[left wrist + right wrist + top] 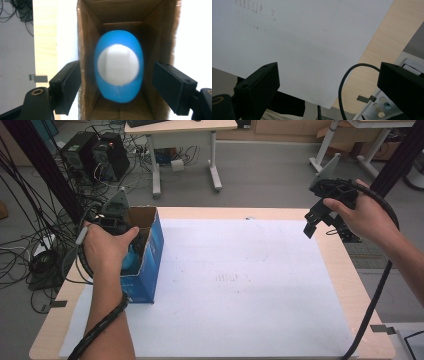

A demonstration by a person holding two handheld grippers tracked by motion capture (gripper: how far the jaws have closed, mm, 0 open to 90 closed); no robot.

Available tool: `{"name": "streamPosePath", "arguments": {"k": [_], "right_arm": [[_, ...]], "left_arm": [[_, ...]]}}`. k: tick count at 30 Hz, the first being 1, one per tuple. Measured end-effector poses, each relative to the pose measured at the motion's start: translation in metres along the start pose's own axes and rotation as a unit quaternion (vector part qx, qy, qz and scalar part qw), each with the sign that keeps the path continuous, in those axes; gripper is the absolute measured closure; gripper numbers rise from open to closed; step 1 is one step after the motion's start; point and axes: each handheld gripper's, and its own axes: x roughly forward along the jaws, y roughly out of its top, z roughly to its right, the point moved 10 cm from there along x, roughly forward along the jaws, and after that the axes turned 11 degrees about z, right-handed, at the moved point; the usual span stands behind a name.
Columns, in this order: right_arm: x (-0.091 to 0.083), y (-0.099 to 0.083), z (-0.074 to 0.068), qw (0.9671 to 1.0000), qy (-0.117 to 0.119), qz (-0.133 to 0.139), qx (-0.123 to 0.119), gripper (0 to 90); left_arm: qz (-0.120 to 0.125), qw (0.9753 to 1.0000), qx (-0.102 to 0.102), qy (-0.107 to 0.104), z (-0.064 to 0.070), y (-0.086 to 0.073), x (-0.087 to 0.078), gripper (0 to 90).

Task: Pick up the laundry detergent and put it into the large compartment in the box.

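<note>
An open cardboard box (152, 255), blue on the outside, stands at the table's left side. Seen from the left gripper view, a blue egg-shaped object (117, 95) with a round white patch lies inside the box (160, 37), slightly blurred. My left gripper (134, 237) is held over the box mouth. This left gripper (116, 68) is open, its jaws standing wide on either side of the object and not touching it. My right gripper (312, 222) is held above the table's far right corner. The right gripper (328, 72) is open with nothing between its jaws.
A large white paper sheet (240, 285) covers most of the wooden table (342, 270). The right gripper's cable (342, 87) loops over the table edge. Behind the table stand a desk (180, 127) and computer towers (95, 152) with tangled cables on the floor.
</note>
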Motion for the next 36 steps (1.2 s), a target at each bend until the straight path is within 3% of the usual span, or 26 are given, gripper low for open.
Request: {"name": "streamPosePath", "arguments": {"k": [13, 22, 32, 36], "right_arm": [[-0.002, -0.003, 0.000, 1.0000, 0.005, 0.007, 0.004, 4.0], [-0.006, -0.006, -0.006, 0.9998, 0.011, 0.015, 0.002, 4.0], [-0.009, -0.009, -0.007, 0.9998, 0.009, 0.016, 0.001, 3.9], [-0.009, -0.009, -0.007, 0.9998, 0.009, 0.019, 0.002, 3.9]], "left_arm": [[0.038, 0.9990, 0.018, -0.014, 0.019, 0.001, -0.039, 10.0], [0.053, 0.9976, 0.030, -0.032, 0.045, 0.004, -0.059, 7.9], [0.052, 0.9957, 0.054, -0.053, 0.083, 0.013, -0.063, 6.3], [0.044, 0.9943, 0.074, -0.062, 0.101, 0.016, -0.059, 6.3]]}}
